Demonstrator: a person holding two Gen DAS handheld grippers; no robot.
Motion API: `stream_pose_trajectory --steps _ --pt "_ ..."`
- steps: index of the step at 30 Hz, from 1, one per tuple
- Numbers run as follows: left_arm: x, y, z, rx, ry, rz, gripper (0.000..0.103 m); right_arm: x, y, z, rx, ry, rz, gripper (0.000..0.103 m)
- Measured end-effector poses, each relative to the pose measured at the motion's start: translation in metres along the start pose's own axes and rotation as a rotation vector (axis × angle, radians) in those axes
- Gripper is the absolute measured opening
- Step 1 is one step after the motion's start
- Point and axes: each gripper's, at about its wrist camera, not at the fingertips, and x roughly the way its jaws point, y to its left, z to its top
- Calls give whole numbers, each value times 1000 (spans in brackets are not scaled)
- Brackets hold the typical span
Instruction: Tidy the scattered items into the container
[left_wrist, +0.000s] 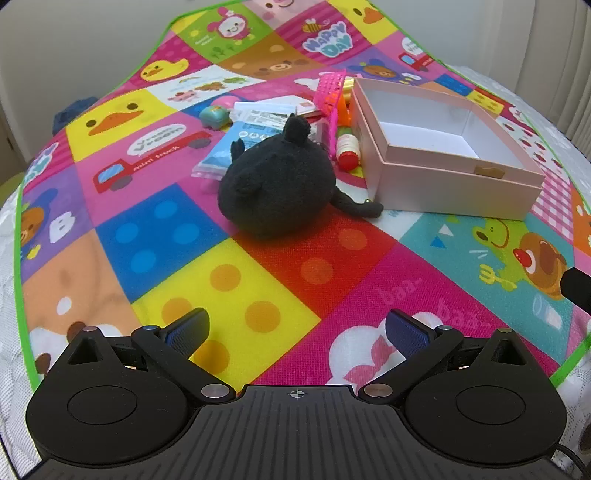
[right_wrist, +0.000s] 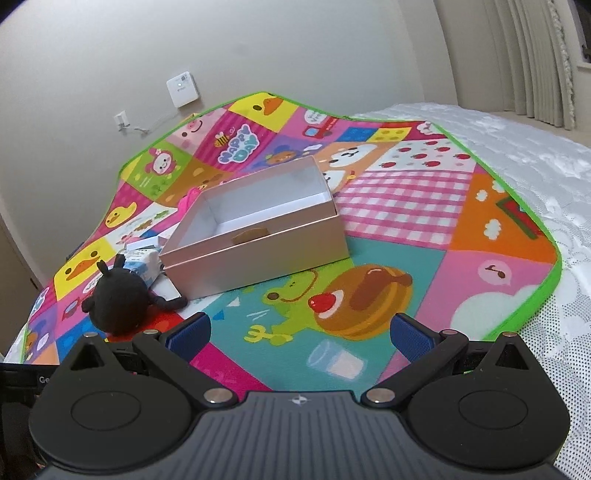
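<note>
A pink open box (left_wrist: 454, 184) with a white inside stands on the colourful play mat; nothing lies in it. Left of it sits a black plush cat (left_wrist: 277, 184), its tail reaching the box's near corner. Behind the plush lie a blue packet (left_wrist: 225, 147), a white card (left_wrist: 266, 112), a teal toy (left_wrist: 213, 116), a pink mesh piece (left_wrist: 328, 94) and a small red-capped bottle (left_wrist: 348, 149). My left gripper (left_wrist: 297, 332) is open, well short of the plush. My right gripper (right_wrist: 301, 330) is open over the mat, in front of the box (right_wrist: 258, 251); the plush (right_wrist: 118, 295) sits to its left.
The mat (left_wrist: 236, 280) covers a white quilted bed (right_wrist: 517, 158). A pale wall with a white wall unit (right_wrist: 183, 88) rises behind. Curtains (right_wrist: 535, 62) hang at the far right. A black part, probably the other gripper (left_wrist: 576, 286), pokes in at the left wrist view's right edge.
</note>
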Motion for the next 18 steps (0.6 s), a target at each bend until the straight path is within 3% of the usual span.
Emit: stream_pose_trajectory --steps 8,18 --pt "0 -1 0 1 0 -1 103 -7 13 -1 -83 -49 -9 103" --pt "0 -1 0 1 0 -1 103 -7 13 -1 -89 -49 -6 103"
